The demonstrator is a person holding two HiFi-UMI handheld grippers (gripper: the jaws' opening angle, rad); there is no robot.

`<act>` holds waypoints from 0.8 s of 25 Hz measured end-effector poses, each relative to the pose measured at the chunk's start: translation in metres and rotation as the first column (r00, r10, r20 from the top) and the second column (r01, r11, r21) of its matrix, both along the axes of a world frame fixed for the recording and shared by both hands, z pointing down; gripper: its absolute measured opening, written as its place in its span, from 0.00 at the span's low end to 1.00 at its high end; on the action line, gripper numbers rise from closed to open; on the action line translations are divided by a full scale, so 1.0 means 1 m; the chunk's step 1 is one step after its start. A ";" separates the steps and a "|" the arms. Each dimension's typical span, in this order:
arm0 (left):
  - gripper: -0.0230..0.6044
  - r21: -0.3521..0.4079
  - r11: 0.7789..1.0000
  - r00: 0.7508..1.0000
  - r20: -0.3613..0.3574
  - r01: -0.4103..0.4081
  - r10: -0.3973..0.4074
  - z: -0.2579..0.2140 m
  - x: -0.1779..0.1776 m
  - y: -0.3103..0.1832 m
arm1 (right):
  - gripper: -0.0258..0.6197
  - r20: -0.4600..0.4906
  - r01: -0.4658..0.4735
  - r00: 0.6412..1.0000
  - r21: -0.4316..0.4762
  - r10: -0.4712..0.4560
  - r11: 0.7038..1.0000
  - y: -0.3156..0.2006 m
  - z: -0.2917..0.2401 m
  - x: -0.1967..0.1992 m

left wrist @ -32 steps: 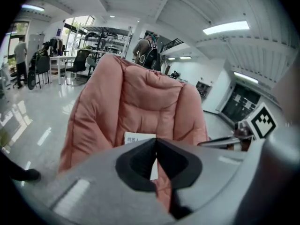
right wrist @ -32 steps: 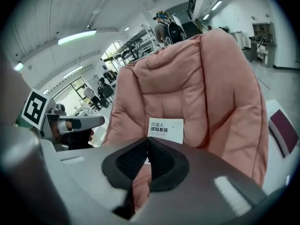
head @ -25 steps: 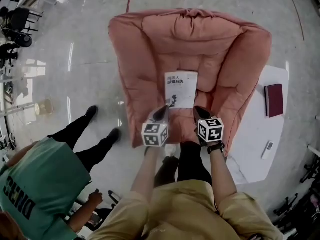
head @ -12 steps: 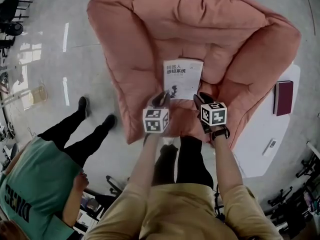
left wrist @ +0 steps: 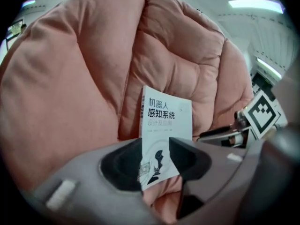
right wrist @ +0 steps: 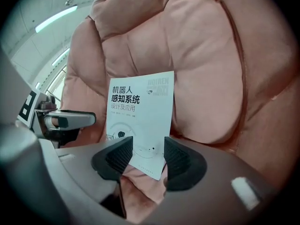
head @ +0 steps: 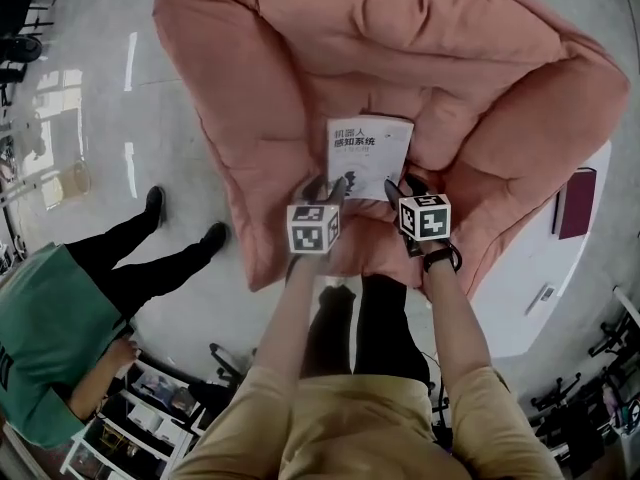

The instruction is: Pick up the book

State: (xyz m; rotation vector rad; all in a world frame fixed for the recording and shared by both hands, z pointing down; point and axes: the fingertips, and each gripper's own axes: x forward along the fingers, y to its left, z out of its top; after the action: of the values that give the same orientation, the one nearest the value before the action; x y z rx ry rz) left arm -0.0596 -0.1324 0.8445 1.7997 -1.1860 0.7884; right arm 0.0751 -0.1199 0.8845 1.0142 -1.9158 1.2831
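One white book (head: 367,155) lies on one pink armchair (head: 300,68). Left tongs (head: 330,188) and right tongs (head: 400,188) are opening, straddling its partly hidden lower corners.

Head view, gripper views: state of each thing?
Pink padded armchair: white paperback book on its seat.
White paperback book: closed, cover up.
Left claw: opening, book's lower edge between, ungripped.
Right claw: opening, book's lower corner between, ungripped.
Dark red book: closed, on white table.

One white book (head: 367,155), one dark red book (head: 577,203), one pink armchair (head: 260,98), one left gripper (head: 328,188), one right gripper (head: 403,188)
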 end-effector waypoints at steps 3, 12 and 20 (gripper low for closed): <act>0.35 0.016 1.000 1.000 0.013 0.005 -0.006 0.005 -0.001 -0.007 | 0.36 -0.029 -0.005 1.000 0.002 0.005 1.000 -0.006 0.009 -0.002; 0.42 -0.028 1.000 1.000 0.021 -0.006 0.006 0.028 -0.001 -0.009 | 0.41 -0.054 0.000 0.999 -0.023 -0.001 1.000 -0.012 0.036 0.001; 0.41 -0.036 0.999 1.000 0.028 -0.008 0.009 0.039 0.000 -0.013 | 0.40 -0.059 0.042 0.997 0.011 -0.041 0.999 -0.015 0.039 0.005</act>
State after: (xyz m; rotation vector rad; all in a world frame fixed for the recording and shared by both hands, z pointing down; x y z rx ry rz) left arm -0.0599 -0.1452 0.8839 1.7705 -1.1759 0.8372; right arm 0.0796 -0.1350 0.9233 1.0021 -1.8926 1.2060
